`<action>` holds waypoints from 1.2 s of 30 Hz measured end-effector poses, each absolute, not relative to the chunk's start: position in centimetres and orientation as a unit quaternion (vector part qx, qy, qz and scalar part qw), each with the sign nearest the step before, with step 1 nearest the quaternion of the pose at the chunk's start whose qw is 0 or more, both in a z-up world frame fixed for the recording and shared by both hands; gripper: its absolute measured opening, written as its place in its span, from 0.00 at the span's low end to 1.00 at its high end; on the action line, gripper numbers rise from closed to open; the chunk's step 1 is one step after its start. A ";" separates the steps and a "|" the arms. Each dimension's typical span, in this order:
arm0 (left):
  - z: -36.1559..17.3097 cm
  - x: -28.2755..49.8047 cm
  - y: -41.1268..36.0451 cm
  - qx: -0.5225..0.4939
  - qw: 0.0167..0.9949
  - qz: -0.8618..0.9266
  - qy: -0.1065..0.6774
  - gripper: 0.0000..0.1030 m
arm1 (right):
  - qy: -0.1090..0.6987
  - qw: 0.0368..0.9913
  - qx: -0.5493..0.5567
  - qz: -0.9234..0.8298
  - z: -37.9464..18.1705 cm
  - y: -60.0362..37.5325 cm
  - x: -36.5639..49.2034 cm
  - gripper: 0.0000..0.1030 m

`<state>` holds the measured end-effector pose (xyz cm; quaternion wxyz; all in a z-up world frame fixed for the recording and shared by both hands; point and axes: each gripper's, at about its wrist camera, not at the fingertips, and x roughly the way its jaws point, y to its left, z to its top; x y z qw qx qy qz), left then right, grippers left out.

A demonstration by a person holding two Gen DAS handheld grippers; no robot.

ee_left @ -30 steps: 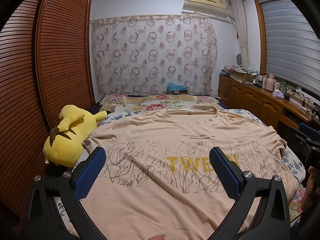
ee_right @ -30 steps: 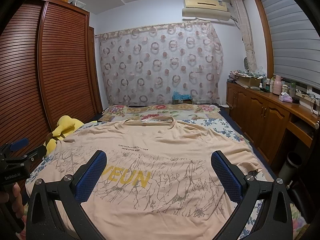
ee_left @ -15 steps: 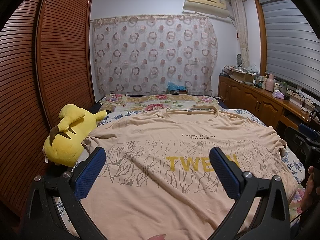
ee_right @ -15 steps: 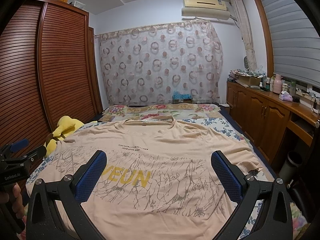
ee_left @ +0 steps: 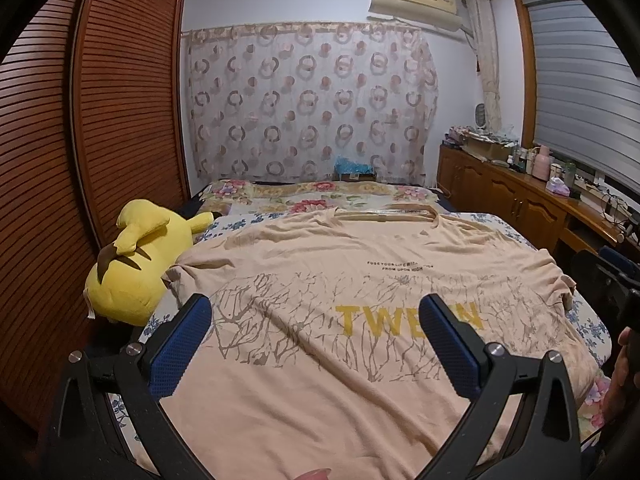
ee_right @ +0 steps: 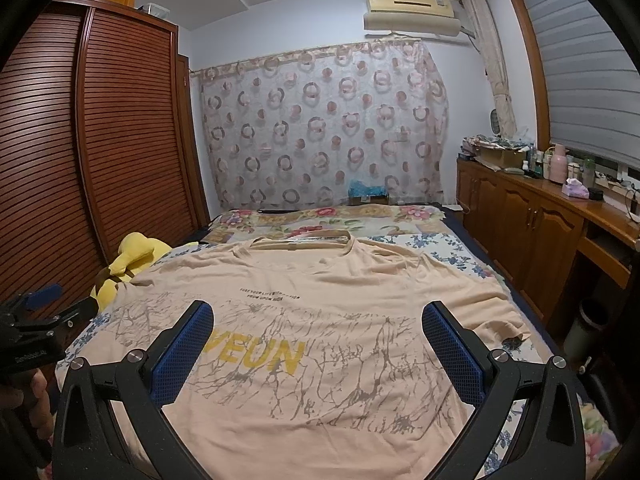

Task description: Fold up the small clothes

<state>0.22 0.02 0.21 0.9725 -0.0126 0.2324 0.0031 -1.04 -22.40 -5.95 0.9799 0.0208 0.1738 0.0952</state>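
Note:
A peach T-shirt with yellow letters and a brown branch print lies spread flat, front up, on the bed, collar at the far end. It also shows in the right wrist view. My left gripper is open and empty, held above the shirt's lower left part. My right gripper is open and empty above the shirt's lower right part. Each gripper shows at the edge of the other's view: the right one, the left one.
A yellow plush toy lies at the bed's left edge by the louvred wardrobe. A floral quilt is at the head of the bed. A wooden cabinet with bottles runs along the right wall.

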 end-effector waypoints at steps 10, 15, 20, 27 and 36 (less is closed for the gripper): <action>-0.9 2.9 3.2 -0.002 0.965 0.035 0.262 1.00 | 0.180 0.977 0.017 0.111 -6.1 -22.0 0.5 1.00; -1.6 4.4 5.3 0.006 0.959 0.051 0.280 1.00 | 0.188 0.974 0.007 0.125 -5.8 -21.3 2.0 1.00; -2.5 5.9 7.3 0.017 0.953 0.072 0.293 1.00 | 0.186 0.972 -0.016 0.143 -5.5 -20.3 3.0 1.00; -3.5 7.3 10.3 0.029 0.947 0.076 0.310 1.00 | 0.196 0.962 -0.045 0.182 -5.5 -18.2 4.5 1.00; -4.7 9.6 13.9 0.042 0.931 0.032 0.362 1.00 | 0.232 0.941 -0.053 0.239 -5.8 -17.1 8.4 1.00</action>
